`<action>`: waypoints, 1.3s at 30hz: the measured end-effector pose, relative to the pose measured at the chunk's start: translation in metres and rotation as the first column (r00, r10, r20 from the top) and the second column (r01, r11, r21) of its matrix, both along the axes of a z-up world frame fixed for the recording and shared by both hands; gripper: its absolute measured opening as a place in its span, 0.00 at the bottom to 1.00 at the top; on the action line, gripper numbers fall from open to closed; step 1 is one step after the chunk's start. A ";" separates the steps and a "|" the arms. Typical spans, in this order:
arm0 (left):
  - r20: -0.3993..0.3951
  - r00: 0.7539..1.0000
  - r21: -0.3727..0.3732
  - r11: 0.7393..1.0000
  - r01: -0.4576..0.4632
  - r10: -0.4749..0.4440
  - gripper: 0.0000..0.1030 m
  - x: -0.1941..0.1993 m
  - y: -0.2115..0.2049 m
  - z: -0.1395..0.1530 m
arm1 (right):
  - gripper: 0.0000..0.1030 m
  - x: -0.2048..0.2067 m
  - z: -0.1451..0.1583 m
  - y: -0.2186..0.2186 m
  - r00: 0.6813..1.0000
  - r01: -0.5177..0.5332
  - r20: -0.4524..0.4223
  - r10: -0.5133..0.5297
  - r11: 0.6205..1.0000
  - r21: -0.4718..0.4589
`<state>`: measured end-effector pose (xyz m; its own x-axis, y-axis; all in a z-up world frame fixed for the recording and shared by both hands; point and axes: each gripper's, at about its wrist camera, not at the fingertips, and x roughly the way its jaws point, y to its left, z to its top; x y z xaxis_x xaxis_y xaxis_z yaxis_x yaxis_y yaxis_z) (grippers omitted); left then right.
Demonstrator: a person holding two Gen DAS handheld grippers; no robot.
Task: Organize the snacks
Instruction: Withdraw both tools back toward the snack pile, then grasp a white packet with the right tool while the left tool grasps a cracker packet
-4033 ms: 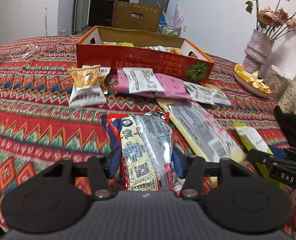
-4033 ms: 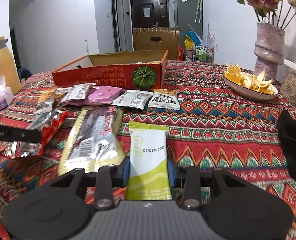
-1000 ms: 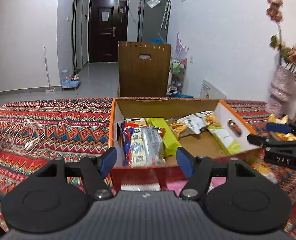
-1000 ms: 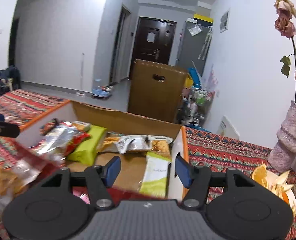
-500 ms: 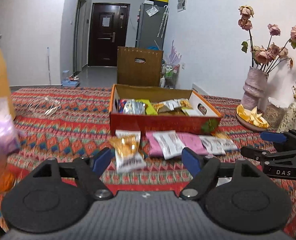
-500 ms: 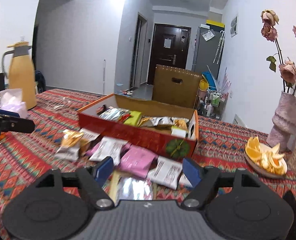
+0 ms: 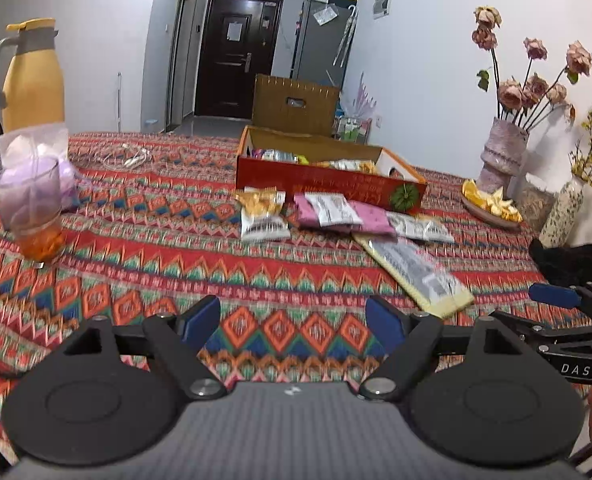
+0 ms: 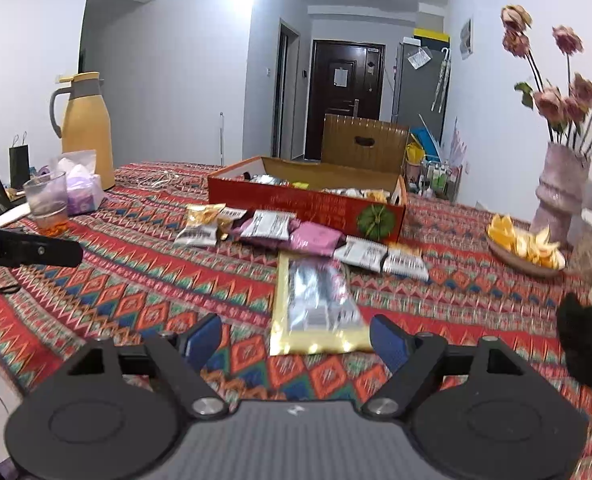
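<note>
Left wrist view: left gripper fingers spread apart, nothing between them, above the patterned counter. Red snack box at 12 o'clock, holding packets; loose snack packets lie just in front of it. Long yellow-edged packet at 1 o'clock.

Right wrist view: right gripper fingers apart and empty (blue pads visible). The long packet lies just ahead at 12 o'clock, box beyond.
</note>
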<state>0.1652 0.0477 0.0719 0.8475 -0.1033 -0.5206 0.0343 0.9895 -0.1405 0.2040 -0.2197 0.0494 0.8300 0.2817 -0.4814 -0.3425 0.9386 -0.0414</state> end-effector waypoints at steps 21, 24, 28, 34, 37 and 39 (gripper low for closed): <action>-0.094 0.996 -0.013 1.000 0.009 -0.010 0.79 0.033 0.000 -0.027 | 0.78 0.004 -0.028 -0.001 0.996 0.028 -0.088 -0.026 0.999 0.018; -0.094 0.996 -0.010 1.000 0.003 -0.004 0.79 0.054 0.002 -0.027 | 0.78 0.022 -0.027 0.003 0.995 0.022 -0.096 -0.021 1.000 0.012; -0.089 0.996 -0.002 1.000 0.002 -0.002 0.79 0.093 0.006 -0.025 | 0.78 0.052 -0.024 0.010 0.995 0.012 -0.098 -0.012 1.000 0.003; -0.087 0.996 0.018 1.000 0.014 -0.013 0.78 0.165 0.011 -0.019 | 0.77 0.106 -0.011 0.030 0.996 -0.020 -0.090 0.018 1.000 -0.011; -0.106 0.994 0.014 1.000 0.012 -0.011 0.72 0.204 0.016 -0.025 | 0.77 0.134 -0.005 0.042 0.996 -0.044 -0.084 0.043 0.999 -0.014; -0.110 0.994 0.023 1.000 0.004 -0.002 0.67 0.228 0.018 -0.032 | 0.77 0.155 -0.004 0.052 0.995 -0.062 -0.084 0.060 0.998 -0.015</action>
<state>0.3937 0.0658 0.0396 0.7849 -0.0925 -0.6127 0.0228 0.9924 -0.1206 0.3588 -0.1680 0.0456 0.7683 0.3213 -0.5537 -0.4021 0.9152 -0.0269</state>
